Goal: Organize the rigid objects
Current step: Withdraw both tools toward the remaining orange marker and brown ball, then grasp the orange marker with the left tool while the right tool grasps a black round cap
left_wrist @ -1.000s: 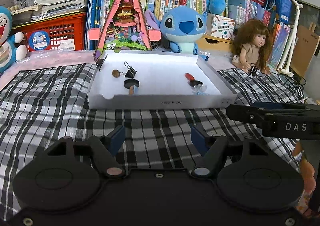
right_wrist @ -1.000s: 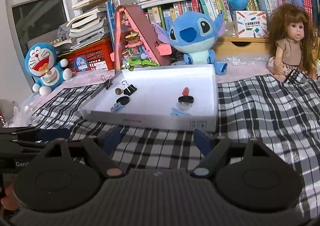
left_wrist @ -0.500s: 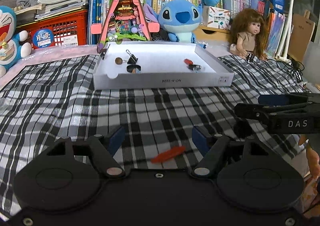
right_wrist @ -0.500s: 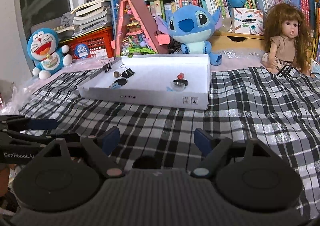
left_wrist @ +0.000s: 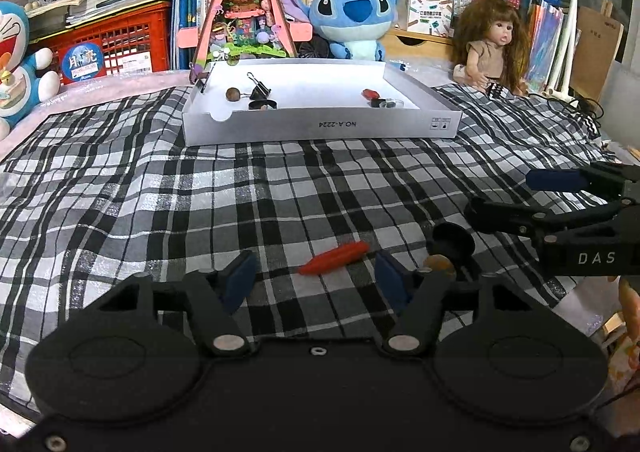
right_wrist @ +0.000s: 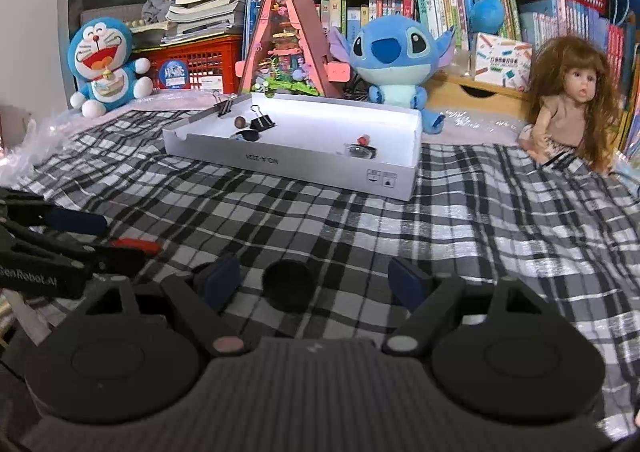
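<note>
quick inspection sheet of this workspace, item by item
surface: black-and-white plaid cloth, wrinkled, covering the work area.
job's things: white tray holding a binder clip, a brown bead and other small pieces; on the cloth, an orange-red stick between the left fingers and a black round disc between the right fingers.
clutter: nothing seen on the cloth beyond these.
grippers: left gripper open, empty; right gripper open, empty.
cables: dark cable at the far right edge.
surroundings: Stitch plush, doll, Doraemon plush, pink toy house, bookshelves behind.
</note>
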Available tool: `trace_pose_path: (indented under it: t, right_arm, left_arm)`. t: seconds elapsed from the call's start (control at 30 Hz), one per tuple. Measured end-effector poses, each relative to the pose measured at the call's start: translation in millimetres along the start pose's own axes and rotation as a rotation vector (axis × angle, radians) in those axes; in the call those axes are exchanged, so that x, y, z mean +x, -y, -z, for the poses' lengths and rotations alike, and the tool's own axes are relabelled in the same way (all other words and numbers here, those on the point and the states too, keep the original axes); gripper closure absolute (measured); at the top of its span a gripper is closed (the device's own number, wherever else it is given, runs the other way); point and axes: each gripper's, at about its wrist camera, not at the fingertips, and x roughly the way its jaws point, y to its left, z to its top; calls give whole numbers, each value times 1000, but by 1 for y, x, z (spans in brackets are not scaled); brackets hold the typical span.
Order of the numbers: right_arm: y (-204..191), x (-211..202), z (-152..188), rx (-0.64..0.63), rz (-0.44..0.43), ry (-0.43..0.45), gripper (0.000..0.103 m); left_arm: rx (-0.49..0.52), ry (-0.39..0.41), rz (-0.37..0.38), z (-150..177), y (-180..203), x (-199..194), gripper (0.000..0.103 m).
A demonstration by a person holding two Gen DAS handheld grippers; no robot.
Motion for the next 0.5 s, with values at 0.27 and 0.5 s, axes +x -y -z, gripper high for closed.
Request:
trace_pose_path:
  t: [0.27, 0.5]
  right_arm:
    - [-1, -2, 7, -33, 21, 0, 14]
    - [-7, 1, 9, -48, 10, -4, 15]
  left_arm:
    - [-38, 5, 46, -1, 2, 1, 76]
    - [-30, 3, 46, -3, 8, 5, 82]
